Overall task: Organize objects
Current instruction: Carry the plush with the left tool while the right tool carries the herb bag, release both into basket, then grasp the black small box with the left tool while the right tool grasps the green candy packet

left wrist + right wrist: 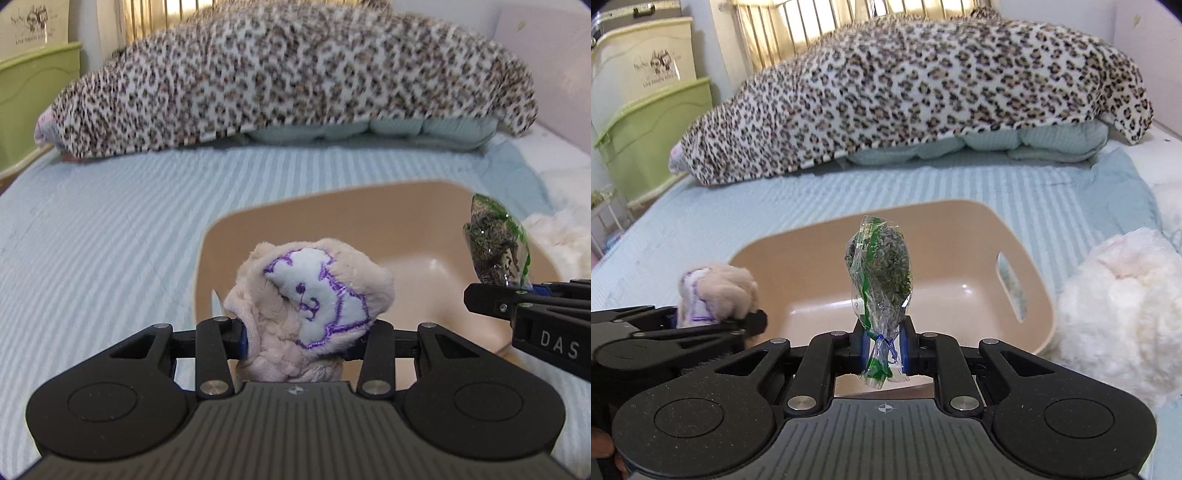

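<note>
Left gripper point(299, 336) squeezes a plush toy point(314, 295), right gripper point(882, 350) pinches a dried-herb bag point(879, 273), both over the tan basin point(960, 229).

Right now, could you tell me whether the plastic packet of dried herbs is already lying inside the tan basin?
No, the herb packet stands upright, clamped in the right gripper above the basin.

A leopard-print blanket point(923, 88) lies heaped over pale green bedding point(1015, 144) on the striped blue bedspread point(110, 229). Green storage bins point(653, 136) stand just beside the bed.
</note>
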The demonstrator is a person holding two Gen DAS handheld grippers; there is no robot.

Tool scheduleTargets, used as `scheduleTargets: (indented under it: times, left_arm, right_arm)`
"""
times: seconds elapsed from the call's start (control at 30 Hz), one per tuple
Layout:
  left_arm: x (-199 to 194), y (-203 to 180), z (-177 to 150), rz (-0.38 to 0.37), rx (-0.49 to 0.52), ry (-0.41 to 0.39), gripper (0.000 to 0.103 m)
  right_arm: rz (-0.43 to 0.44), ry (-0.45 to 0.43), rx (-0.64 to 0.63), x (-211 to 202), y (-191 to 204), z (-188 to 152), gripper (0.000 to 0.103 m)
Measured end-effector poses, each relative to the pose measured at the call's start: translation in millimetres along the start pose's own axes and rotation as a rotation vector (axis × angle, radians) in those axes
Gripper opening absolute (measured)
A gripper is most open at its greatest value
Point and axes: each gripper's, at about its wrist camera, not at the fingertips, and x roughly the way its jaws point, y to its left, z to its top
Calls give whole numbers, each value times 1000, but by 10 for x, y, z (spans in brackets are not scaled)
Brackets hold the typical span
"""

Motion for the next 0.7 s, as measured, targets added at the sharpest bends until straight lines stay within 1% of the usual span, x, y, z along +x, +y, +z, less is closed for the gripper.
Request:
scheduleTargets:
  times: [0.1, 0.13, 0.23, 0.27, 0.3, 0.33, 0.37, 0.4, 0.43, 0.47, 0.5, 0.57, 0.67, 0.7]
  left_arm:
    - [168, -11, -46, 21, 8, 38, 45]
    - [189, 1, -61, 22, 7, 44, 47]
    - [136, 35, -98, 5, 17, 35, 59]
    - [96, 39, -91, 6, 23, 30, 66]
    - [45, 41, -84, 9, 28, 23, 70]
    - [-19, 48, -82, 12, 33, 12, 75]
    - [-85, 40, -69, 13, 37, -2, 78]
    - [-155, 43, -58, 13, 41, -15, 81]
    - [-229, 50, -50, 13, 43, -28, 88]
    - [-307, 56, -45, 11, 43, -43, 94]
    - [-386, 63, -47, 10, 42, -58, 95]
    - [-528, 75, -65, 7, 38, -79, 97]
    - [-675, 83, -137, 4, 34, -81, 97]
    - [-707, 84, -173, 1, 33, -76, 97]
  right_arm:
    - [-10, 39, -15, 97, 2, -46, 15]
    - [-8, 43, -21, 94, -3, -56, 16]
    - [1, 34, -44, 2, -5, -70, 36]
    - [-1, 27, -50, -46, -2, -74, 47]
    - [-5, 16, -53, -100, -3, -81, 53]
    - [-10, 4, -54, -162, -5, -83, 62]
    - [-9, -8, -55, -227, -10, -91, 66]
    - [-7, -16, -50, -296, -20, -105, 67]
    - [-5, -20, -42, -361, -38, -114, 71]
    - [-4, -23, -34, -424, -57, -131, 78]
    - [-6, -24, -29, -484, -68, -150, 81]
    - [-10, -27, -31, -595, -93, -195, 91]
    - [-28, -30, -39, -748, -119, -318, 98]
    - [-34, -27, -42, -784, -123, -360, 99]
